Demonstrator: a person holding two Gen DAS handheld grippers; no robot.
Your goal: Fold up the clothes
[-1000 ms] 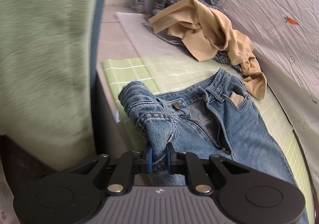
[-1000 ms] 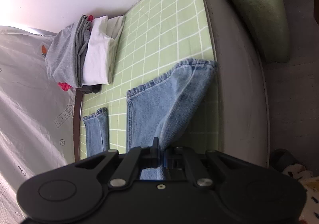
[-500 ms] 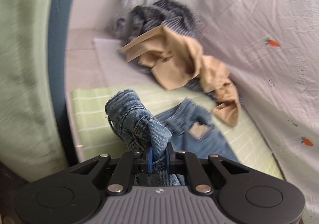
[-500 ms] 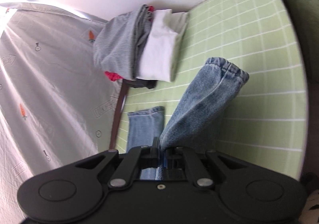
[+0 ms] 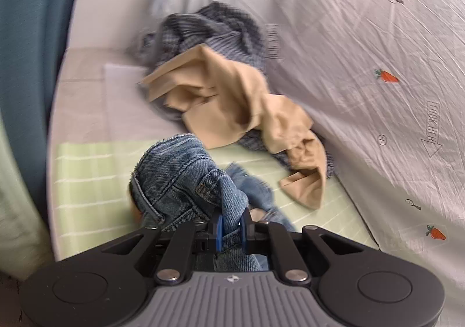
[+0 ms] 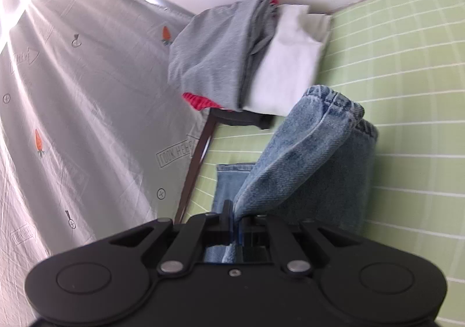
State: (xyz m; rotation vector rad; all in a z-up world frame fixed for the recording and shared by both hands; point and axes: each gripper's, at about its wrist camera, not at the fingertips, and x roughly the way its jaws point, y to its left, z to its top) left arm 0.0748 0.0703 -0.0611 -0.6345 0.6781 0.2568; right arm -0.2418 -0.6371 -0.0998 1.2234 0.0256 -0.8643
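The jaws of the left gripper (image 5: 231,228) are closed on a bunched fold of the jeans (image 5: 186,181) at the waistband end, which is lifted off the green checked mat (image 5: 87,170). The jaws of the right gripper (image 6: 234,220) are pinched almost fully together on the side edge of one trouser leg (image 6: 305,158), whose hem is raised and curls over; the other leg (image 6: 232,181) is seen lying flat on the mat beneath it. The fold of the jeans is judged to be only at its first stage: one side is held up at both ends, and it is not yet laid over the other. Beyond the waistband, a tan garment (image 5: 241,111) and a striped dark one (image 5: 215,30) are heaped unfolded, so more work is left. A stack of folded clothes (image 6: 247,56), grey and white, is seen at the far end of the mat, near the wall
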